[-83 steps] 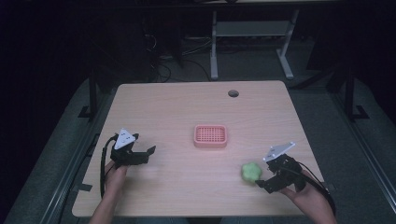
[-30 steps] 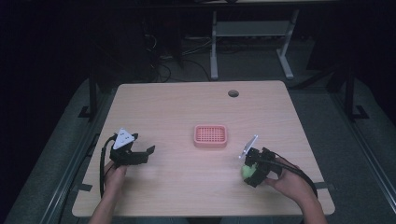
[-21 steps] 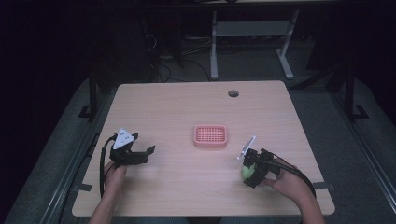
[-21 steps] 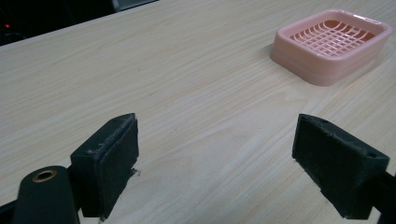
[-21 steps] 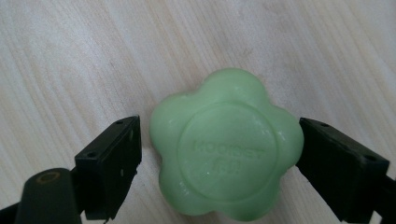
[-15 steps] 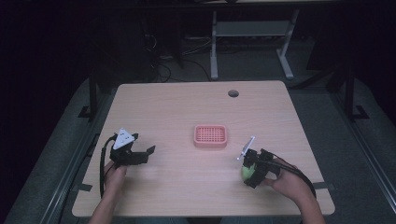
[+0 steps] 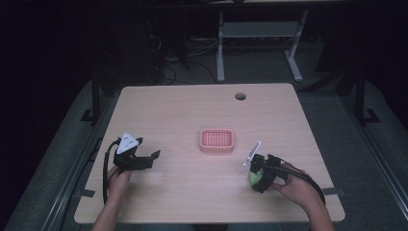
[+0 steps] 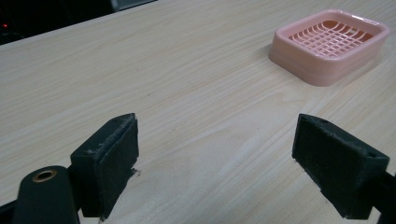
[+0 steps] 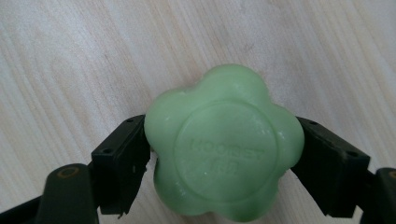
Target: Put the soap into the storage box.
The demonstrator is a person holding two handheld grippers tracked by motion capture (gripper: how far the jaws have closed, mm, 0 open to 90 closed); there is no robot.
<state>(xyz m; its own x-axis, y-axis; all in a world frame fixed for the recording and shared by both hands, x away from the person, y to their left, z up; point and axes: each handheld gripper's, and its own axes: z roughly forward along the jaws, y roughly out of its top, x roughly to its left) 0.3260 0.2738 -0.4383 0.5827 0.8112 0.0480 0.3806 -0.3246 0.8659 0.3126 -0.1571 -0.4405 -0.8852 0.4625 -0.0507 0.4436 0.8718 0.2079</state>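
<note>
A green flower-shaped soap (image 9: 224, 144) sits between the two black jaws of my right gripper (image 9: 219, 158), which press on both its sides. From the high view that soap (image 7: 252, 177) is at the table's front right, under the right gripper (image 7: 257, 174). A pink soap dish (image 7: 217, 140) with a grid floor rests near the table's middle, and it also appears at the upper right of the left gripper view as the dish (image 8: 331, 44). My left gripper (image 7: 153, 158) lies at the front left, its jaws wide apart around bare wood (image 8: 215, 163).
The wooden table (image 7: 183, 115) has a round cable hole (image 7: 240, 96) near its far edge. Dark floor, cables and a metal stand lie beyond the far side. Tape strips mark the front corners.
The right gripper moved left onto the green soap and shut on it; since a second ago it has barely shifted. The left gripper stayed still.
</note>
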